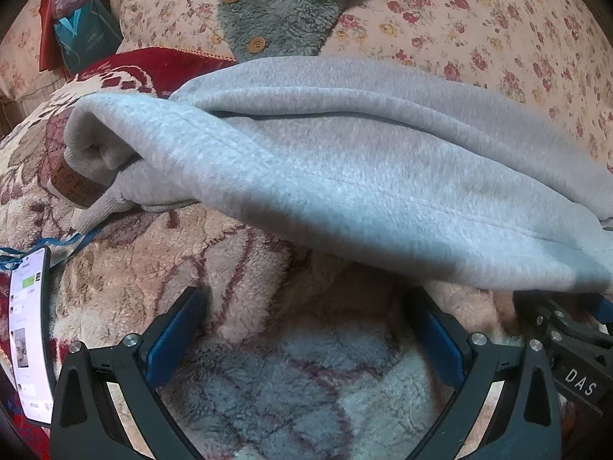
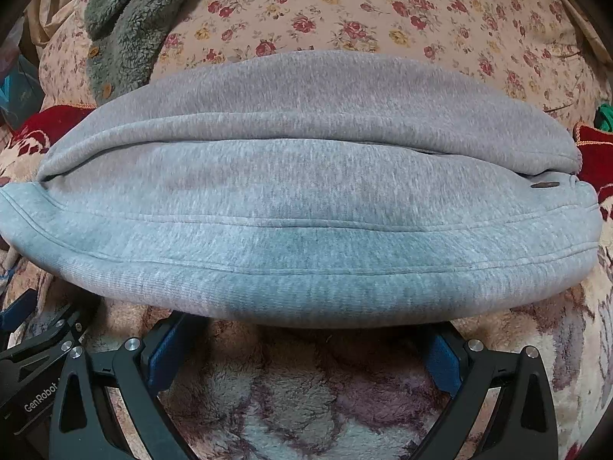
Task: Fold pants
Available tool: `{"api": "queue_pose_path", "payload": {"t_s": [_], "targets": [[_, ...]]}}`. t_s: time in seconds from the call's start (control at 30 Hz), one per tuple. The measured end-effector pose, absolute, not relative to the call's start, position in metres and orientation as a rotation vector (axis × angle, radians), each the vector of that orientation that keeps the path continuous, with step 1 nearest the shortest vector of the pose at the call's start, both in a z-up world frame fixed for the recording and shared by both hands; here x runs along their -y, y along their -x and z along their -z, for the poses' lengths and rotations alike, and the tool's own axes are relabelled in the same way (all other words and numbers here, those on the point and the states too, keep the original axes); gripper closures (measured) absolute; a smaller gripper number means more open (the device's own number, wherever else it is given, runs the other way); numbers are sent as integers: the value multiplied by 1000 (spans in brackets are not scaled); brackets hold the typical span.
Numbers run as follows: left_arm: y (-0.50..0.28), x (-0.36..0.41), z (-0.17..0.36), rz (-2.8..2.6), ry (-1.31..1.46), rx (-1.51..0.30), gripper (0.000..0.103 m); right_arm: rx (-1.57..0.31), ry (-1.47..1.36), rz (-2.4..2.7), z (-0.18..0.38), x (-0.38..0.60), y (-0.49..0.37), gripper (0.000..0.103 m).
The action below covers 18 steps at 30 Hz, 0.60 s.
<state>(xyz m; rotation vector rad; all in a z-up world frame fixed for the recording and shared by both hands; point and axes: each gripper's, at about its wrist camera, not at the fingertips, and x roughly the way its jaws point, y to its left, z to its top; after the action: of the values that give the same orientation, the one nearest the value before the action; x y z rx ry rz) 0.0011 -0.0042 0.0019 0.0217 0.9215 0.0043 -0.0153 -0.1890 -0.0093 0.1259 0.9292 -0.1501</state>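
Seemingly mid-fold, the grey pants lie doubled lengthwise on the fleecy patterned blanket in the left wrist view, one layer stacked on the other, with the cuffed end and its brown label at the left. The left gripper hangs just short of the near edge, jaws spread wide and holding nothing, probably lined up to take that rounded fold. A lit phone lies at the far left, near the gripper's side, so a sweep that way has little room. Beyond the pants sit a green fleece garment and the floral quilt.

From the right wrist view, the pants fill the width, the near seam bulging over the blanket. The right gripper is likewise agape and empty, its tips at or just under that edge. Bare blanket lies beneath it; the other gripper crowds the lower left.
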Motion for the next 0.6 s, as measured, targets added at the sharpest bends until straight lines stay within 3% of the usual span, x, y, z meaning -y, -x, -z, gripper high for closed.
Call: {"api": "queue_pose_path", "payload": {"t_s": [0.23,0.6], "targets": [[22,10,-23,28,-118,-863,0,-904,-62,103,-5,188,38,0],[55,16,-67,50,-49,-759,0,-797,-28,21,-55,210,84,0]]}}
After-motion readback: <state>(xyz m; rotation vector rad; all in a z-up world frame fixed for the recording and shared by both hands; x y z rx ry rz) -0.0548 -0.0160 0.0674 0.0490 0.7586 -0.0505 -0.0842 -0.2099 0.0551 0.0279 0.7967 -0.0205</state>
